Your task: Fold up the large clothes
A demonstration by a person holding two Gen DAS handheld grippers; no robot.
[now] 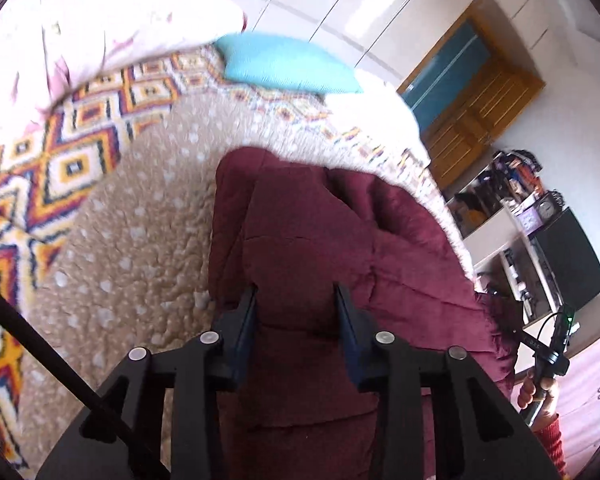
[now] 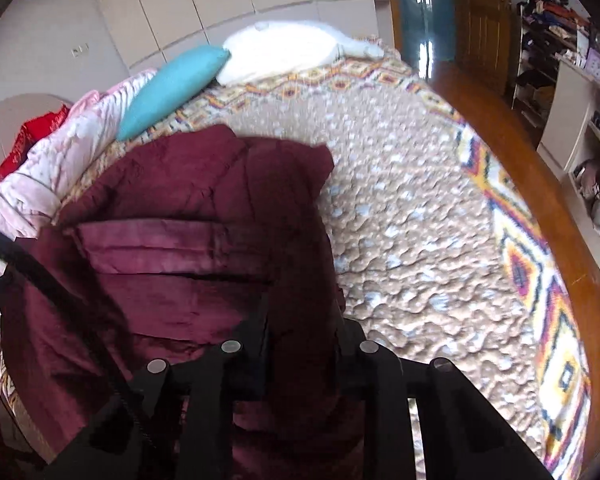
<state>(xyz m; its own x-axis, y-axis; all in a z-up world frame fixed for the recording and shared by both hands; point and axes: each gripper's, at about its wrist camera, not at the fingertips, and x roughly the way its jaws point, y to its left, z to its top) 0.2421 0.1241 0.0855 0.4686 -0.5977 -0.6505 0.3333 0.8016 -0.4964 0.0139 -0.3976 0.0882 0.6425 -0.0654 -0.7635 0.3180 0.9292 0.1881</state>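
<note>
Left wrist view: maroon quilted jacket (image 1: 320, 240), puffy, soft-stitched panels, lies bunched on the bed's tan bedspread (image 1: 140, 232), which is pebbly with pale spots and a bright diamond-pattern border. Left gripper (image 1: 296, 300) has black fingers with a moderate gap, jacket fabric filling the space between them; whether the pads pinch it, can't tell. Turquoise pillow (image 1: 288, 64) at the far end, pink-white quilt (image 1: 80, 20) heaped beside it.

Right wrist view: same jacket (image 2: 188, 208), a smoother satin-like band across it, sits left on the bed. Right gripper (image 2: 300, 320) is partly spread, dark fabric bulging between the fingers; actual grip unclear. White pillow (image 2: 284, 50) next to the turquoise one.
</note>
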